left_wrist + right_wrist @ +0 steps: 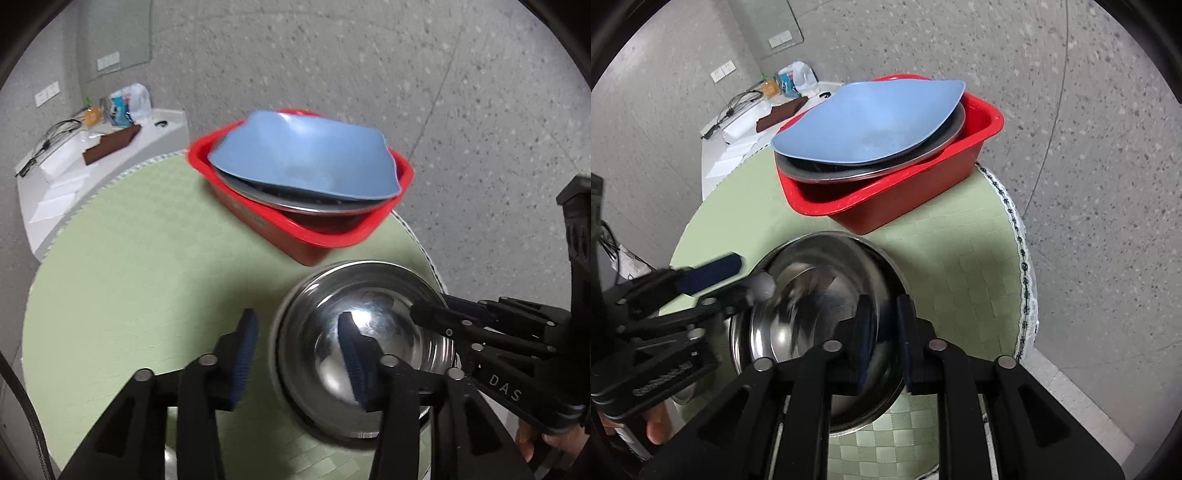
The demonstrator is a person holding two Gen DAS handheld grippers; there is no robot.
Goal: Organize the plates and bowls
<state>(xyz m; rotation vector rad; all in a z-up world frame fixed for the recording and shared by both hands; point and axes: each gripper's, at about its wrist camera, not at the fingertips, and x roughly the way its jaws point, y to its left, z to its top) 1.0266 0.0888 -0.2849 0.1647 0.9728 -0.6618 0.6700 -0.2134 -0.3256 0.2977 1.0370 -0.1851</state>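
this is looking like an office or lab corner rather than a kitchen: speckled grey stone floor (369, 55), white wall sockets (47, 92), a white side counter (74, 173) holding black cables (55, 133) and papers

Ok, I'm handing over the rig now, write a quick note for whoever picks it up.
Right claw: closed on the near rim of the steel bowl.
Left claw: open, straddling the same bowl's left rim, not clamped.
Bowl sits on the green table.
Done: blue plate on a metal plate in the red bin.
Left: probably move the bowl to the bin.
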